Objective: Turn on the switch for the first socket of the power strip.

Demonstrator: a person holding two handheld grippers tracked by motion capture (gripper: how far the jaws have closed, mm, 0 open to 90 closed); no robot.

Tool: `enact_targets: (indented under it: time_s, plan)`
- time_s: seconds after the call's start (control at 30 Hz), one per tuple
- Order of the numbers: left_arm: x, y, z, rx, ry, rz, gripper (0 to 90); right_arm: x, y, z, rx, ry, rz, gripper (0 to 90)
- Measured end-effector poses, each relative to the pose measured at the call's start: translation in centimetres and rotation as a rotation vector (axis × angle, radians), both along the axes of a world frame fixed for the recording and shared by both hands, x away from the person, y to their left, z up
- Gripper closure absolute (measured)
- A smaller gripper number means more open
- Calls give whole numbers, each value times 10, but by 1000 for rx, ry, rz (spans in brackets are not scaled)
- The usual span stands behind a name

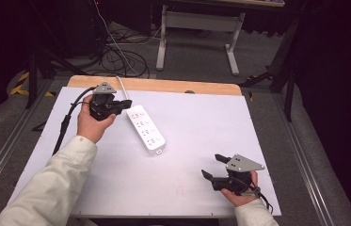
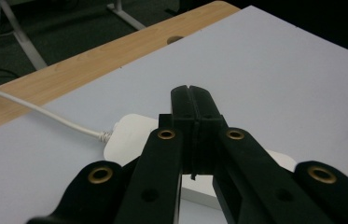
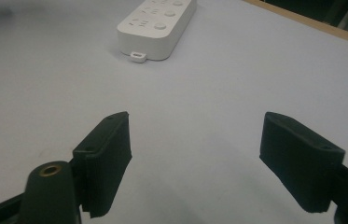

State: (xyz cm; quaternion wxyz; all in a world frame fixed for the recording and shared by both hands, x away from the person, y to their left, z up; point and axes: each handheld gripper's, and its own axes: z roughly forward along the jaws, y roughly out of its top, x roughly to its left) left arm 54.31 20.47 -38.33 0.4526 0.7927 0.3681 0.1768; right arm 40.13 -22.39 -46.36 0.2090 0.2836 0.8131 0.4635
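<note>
Your left gripper [image 1: 125,103] hovers at the power strip's [image 1: 146,128] cord end, jaws pressed together on nothing. Strip lies mid-table. Your right gripper [image 1: 213,165] rests wide open, well apart. Next, probably press or nudge the strip.

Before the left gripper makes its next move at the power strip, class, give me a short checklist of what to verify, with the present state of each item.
1. Left gripper shut, nothing between its pads: ok.
2. Left gripper above the cord end of the power strip: ok; whether it touches the strip: cannot tell.
3. Right gripper open and empty, apart from the strip: ok.
4. Strip lying flat on the white table, sockets up: ok.
5. White cord running off over the far wooden edge, not tangled in the jaws: ok.
6. Switch position on the strip: cannot tell.
</note>
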Motion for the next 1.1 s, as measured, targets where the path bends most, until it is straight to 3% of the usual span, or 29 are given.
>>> enact_targets:
  time_s: [0.3,0.53,0.83,0.9,0.93,1.1]
  plan:
    - [24,-12,-25,10,-5,11,900,0,0,0,-2,2,5,252]
    - [40,-19,-45,-10,6,22,900,0,0,-1,1,4,8,252]
    - [51,-27,-63,-5,34,32,900,0,-1,-1,-1,4,10,252]
    - [53,-28,-66,8,19,37,900,0,-1,-1,0,4,10,252]
    - [54,-29,-68,-6,27,32,900,0,-1,-1,-1,4,10,252]
    - [56,-32,-74,6,26,35,900,0,-1,-1,1,6,10,252]
